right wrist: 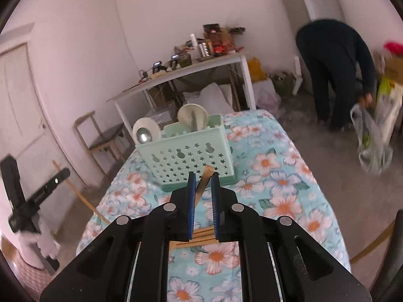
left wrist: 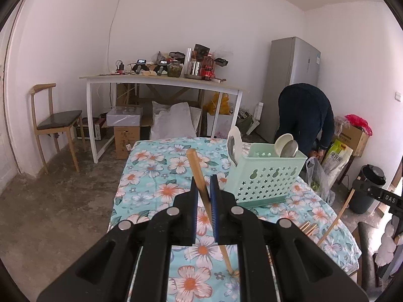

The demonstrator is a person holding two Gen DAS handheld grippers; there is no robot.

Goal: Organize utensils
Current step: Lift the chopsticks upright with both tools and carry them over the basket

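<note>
Your left fingers [left wrist: 194,196] are clamped on one wooden chopstick [left wrist: 199,176], lifted clear of the desk [left wrist: 151,173]; your right fingers [right wrist: 192,188] pinch a second chopstick [right wrist: 204,179] the same way. Just beyond the near edge, a small bundle of chopsticks [right wrist: 201,236] lies loose on the floral cloth, so sorting is only partly done. Further in, toward the middle of the desk, the green caddy [right wrist: 191,156] already holds spoons [right wrist: 144,133], and both held sticks have yet to go in.

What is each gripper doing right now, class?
Left gripper: closed on a light wooden chopstick.
Right gripper: closed on another light wooden chopstick.
</note>
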